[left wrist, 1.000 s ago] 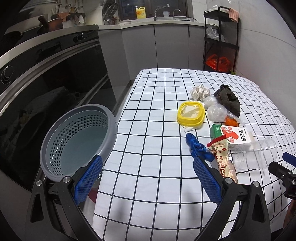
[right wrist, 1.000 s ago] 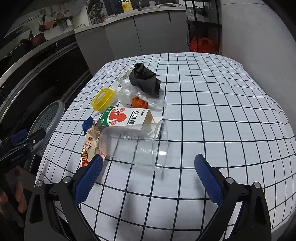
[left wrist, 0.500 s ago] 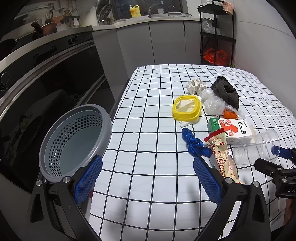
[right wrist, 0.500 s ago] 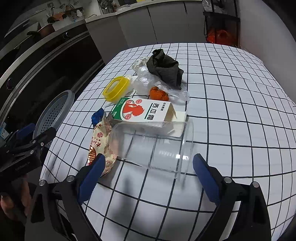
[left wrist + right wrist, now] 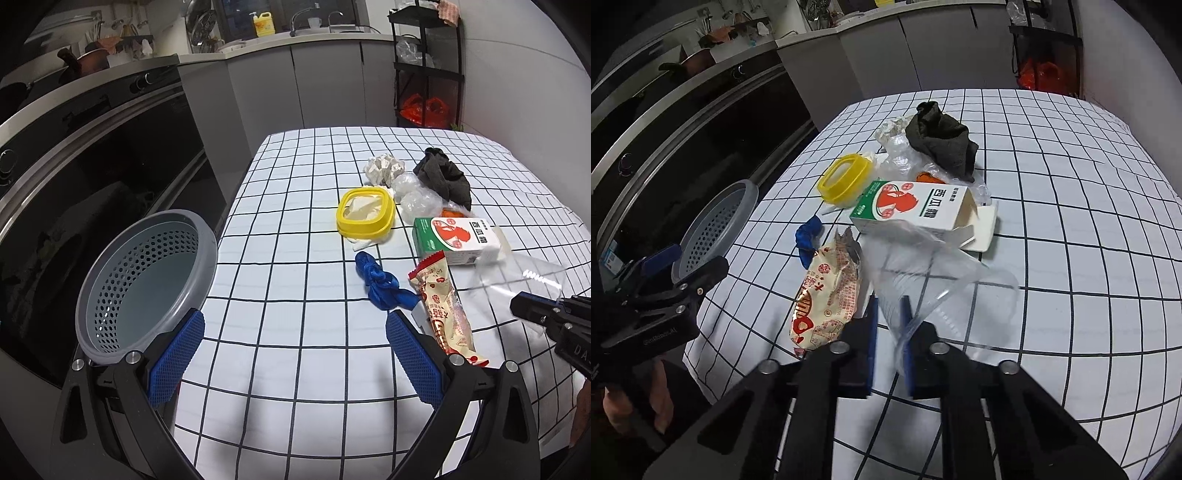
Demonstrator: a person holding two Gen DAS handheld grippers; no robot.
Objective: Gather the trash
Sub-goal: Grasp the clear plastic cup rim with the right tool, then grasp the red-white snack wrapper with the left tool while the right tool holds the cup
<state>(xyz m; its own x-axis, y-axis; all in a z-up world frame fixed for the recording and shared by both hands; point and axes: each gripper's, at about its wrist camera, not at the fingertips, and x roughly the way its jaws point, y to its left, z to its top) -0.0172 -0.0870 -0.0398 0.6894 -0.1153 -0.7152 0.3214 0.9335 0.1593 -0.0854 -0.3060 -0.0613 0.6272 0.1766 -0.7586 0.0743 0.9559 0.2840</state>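
Your left wrist camera sits low at the near edge of the table, looking along it toward the kitchen counter, with the grey basket close on its left. Your right wrist camera looks from the near right side, closer in, angled toward the oven. Both views share the litter pile, the basket and the checked cloth.
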